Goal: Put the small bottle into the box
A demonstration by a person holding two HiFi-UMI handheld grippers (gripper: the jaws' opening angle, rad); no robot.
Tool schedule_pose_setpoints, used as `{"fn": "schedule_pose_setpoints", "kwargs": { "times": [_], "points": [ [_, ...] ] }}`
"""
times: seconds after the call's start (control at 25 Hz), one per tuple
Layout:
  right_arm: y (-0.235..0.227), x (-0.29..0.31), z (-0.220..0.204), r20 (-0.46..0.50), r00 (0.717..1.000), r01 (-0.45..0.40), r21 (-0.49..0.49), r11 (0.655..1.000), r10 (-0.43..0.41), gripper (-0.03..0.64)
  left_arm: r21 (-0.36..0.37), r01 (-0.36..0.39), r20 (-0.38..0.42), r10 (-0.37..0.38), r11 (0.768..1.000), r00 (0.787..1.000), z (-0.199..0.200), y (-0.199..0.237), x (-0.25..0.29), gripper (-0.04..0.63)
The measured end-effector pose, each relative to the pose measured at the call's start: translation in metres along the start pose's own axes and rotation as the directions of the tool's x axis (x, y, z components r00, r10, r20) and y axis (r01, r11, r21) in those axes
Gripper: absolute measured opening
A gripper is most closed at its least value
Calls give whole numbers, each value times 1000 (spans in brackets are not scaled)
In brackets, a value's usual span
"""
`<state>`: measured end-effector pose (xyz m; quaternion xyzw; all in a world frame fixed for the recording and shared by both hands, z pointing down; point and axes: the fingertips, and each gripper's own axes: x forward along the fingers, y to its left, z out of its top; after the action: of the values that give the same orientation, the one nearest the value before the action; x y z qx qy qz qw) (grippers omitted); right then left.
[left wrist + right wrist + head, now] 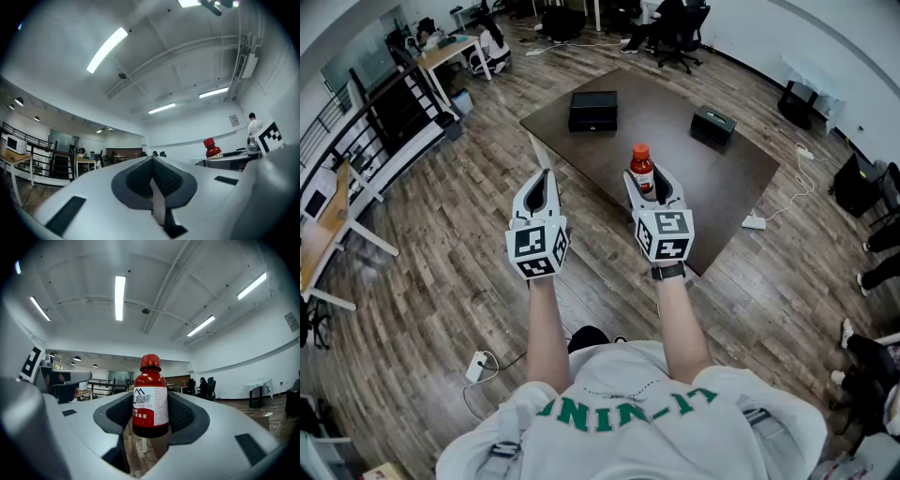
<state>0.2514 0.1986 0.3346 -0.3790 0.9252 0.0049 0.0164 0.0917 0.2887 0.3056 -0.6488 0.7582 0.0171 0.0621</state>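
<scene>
Right gripper view: your right tongs clamp the small bottle upright by its body; your left tongs sit pressed shut.

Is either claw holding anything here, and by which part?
Right claw grips the small bottle by its labelled body; left claw is shut, empty.

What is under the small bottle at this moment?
The small bottle hangs clamped in the right hand-held gripper; below it show wooden floor and a table edge. Its underside is not visible.
</scene>
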Motion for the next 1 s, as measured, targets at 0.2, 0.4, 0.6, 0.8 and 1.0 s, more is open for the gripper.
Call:
{"fn": "schedule_pose_setpoints", "kwargs": {
  "times": [0.2, 0.4, 0.6, 0.8, 1.0],
  "points": [
    [-5, 14, -11, -18, 1000, -25, 25, 999, 26, 230, -19, -33, -32, 33, 999, 999, -17, 3, 12, 5],
    [-5, 52, -33, -45, 998, -34, 54, 998, 37, 230, -28, -38, -53, 36, 999, 998, -39, 17, 42, 5],
    [-12, 108, -54, -37, 999, -14, 96, 995, 17, 230, -34, -15, -63, 13, 999, 998, -63, 45, 95, 5],
    [-24, 177, -63, -46, 999, 6, 107, 994, -1, 230, -56, 26, -69, -29, 998, 997, -82, 76, 166, 5],
    [-37, 269, -66, -81, 996, 34, 139, 990, -23, 230, -66, 79, -69, -84, 995, 994, -85, 125, 255, 5]
  ]
}}
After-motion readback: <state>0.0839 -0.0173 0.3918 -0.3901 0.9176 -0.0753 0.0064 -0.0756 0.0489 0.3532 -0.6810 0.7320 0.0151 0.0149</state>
